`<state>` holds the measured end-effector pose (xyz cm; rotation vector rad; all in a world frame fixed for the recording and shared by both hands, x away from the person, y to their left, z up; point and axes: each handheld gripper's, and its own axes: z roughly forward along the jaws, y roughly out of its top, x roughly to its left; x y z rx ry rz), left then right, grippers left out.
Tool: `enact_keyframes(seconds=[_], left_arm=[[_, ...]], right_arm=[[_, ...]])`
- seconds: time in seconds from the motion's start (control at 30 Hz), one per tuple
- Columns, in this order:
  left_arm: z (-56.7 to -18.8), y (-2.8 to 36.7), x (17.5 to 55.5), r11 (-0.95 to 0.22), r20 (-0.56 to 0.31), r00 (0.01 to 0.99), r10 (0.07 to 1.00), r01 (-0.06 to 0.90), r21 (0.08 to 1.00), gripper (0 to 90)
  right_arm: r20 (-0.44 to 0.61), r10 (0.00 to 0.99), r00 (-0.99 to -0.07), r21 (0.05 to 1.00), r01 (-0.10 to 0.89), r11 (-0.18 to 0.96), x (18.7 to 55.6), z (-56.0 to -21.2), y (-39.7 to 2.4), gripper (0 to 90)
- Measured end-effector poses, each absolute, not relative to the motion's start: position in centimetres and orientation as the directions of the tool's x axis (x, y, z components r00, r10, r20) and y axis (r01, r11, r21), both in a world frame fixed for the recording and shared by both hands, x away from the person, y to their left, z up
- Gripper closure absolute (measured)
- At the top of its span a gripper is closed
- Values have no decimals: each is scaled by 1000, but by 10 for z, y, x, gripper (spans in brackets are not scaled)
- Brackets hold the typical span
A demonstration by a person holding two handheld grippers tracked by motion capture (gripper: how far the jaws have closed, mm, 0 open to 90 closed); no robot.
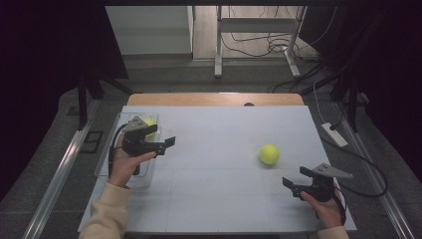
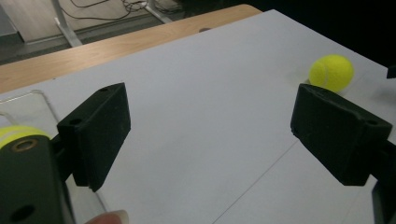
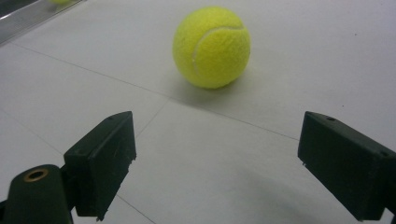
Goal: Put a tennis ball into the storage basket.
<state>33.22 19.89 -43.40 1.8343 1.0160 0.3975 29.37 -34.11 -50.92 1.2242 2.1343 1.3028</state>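
A yellow tennis ball (image 1: 268,154) lies on the white table top, right of centre. My right gripper (image 1: 294,178) is near the front right edge, a short way from that ball, with its jaws open and pointing at it. In the right gripper view the ball (image 3: 211,46) sits ahead of the open, empty right gripper (image 3: 219,158). My left gripper (image 1: 166,145) hovers at the right side of a clear plastic tray (image 1: 107,164), open and empty. A second yellow ball (image 1: 149,123) lies in the tray, half hidden by the gripper. In the left gripper view the left gripper (image 2: 210,126) frames bare table, with the loose ball (image 2: 331,72) far right.
The tray's rim (image 2: 42,100) and the ball (image 2: 14,133) inside it show at the left of the left gripper view. A wooden strip (image 1: 214,99) borders the table's far edge. Table legs and cables (image 1: 259,45) stand on the floor beyond. A power strip (image 1: 334,134) lies right of the table.
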Motion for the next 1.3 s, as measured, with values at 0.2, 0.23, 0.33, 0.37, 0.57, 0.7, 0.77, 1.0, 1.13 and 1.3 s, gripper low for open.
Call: enact_keyframes(seconds=[0.2,0.23,0.33,0.37,0.57,0.7,0.77,1.0,1.13,1.3], left_arm=[[-437,191,332,-200,-157,610,777,476,856,131],[-438,189,332,-204,-156,612,775,476,856,131],[-438,184,333,-209,-158,622,767,476,854,131],[-439,182,334,-212,-159,626,764,476,854,131],[-439,168,335,-231,-157,648,745,472,851,130],[-440,164,335,-237,-156,653,741,472,849,130],[-440,163,335,-236,-157,653,741,472,849,130],[-440,157,337,-241,-167,666,727,475,847,130],[-441,151,339,-254,-166,677,717,476,842,130],[-442,145,341,-257,-173,683,710,480,839,130]], right_arm=[[128,815,-565,849,487,204,293,-509,-340,111],[129,814,-566,849,488,205,293,-509,-340,111],[128,813,-568,847,489,208,293,-510,-339,111],[128,813,-568,847,489,208,293,-510,-339,111],[131,812,-569,848,489,206,292,-509,-340,111],[130,813,-568,848,489,206,293,-509,-340,111],[128,813,-569,849,486,207,293,-509,-340,111],[131,811,-570,846,491,207,292,-511,-340,112],[136,810,-570,845,493,205,292,-511,-340,112],[135,809,-572,848,489,204,292,-511,-340,112]])
